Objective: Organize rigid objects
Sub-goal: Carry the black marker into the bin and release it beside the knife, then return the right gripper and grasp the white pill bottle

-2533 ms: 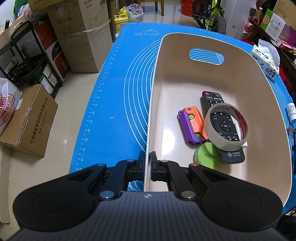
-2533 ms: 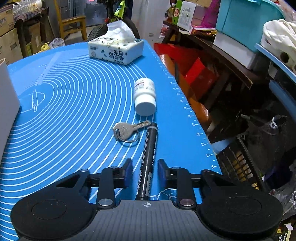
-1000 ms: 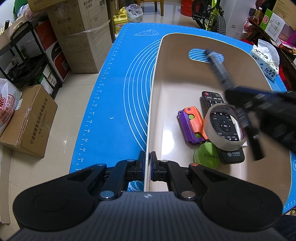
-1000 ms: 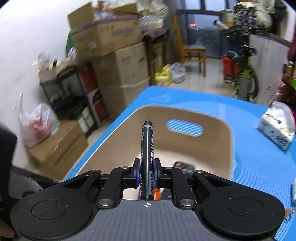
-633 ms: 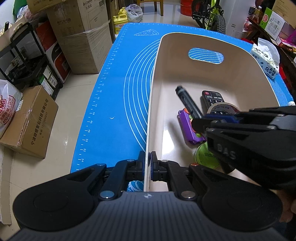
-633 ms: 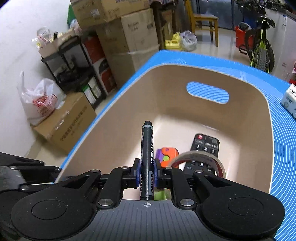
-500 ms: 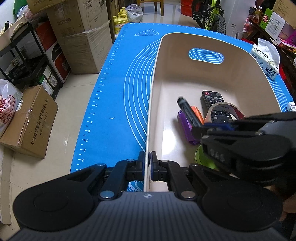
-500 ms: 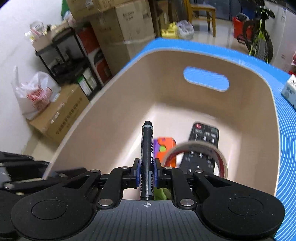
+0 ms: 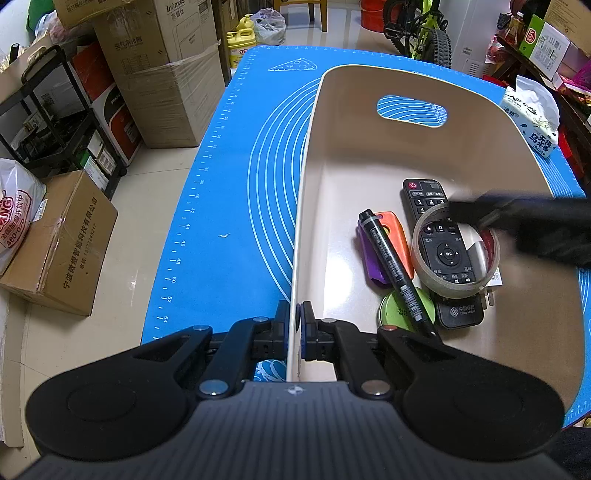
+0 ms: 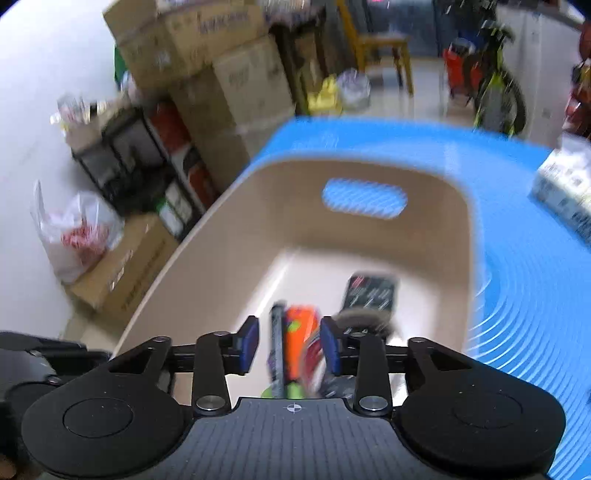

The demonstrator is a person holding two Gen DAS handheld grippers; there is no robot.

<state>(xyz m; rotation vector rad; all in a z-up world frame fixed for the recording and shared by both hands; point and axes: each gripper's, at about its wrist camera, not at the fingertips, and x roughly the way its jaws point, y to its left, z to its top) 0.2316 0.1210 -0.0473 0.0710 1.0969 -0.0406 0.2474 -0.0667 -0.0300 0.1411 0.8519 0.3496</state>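
Observation:
A beige bin [image 9: 369, 92] stands on the blue mat [image 9: 229, 192]. My left gripper [image 9: 294, 325] is shut on the bin's near rim. In the bin lie a black marker [image 9: 393, 264], an orange and purple toy [image 9: 397, 236], a black remote [image 9: 439, 243], a tape roll [image 9: 456, 284] and a green lid [image 9: 393, 312]. My right gripper [image 10: 290, 349] is open and empty above the bin [image 10: 236, 243], with the marker [image 10: 277, 350] lying below between its fingers. It shows blurred at the right of the left wrist view [image 9: 524, 218].
A tissue pack [image 9: 532, 118] sits on the mat beyond the bin's right side. Cardboard boxes [image 9: 166, 70], a black rack [image 9: 55, 122] and a white bag [image 9: 14, 218] stand on the floor to the left. A bicycle [image 9: 424, 26] is at the back.
My right gripper has opened and let go of the marker, which now lies in the bin across the toy and lid. The right gripper is pulling back to the right. The left has not moved.

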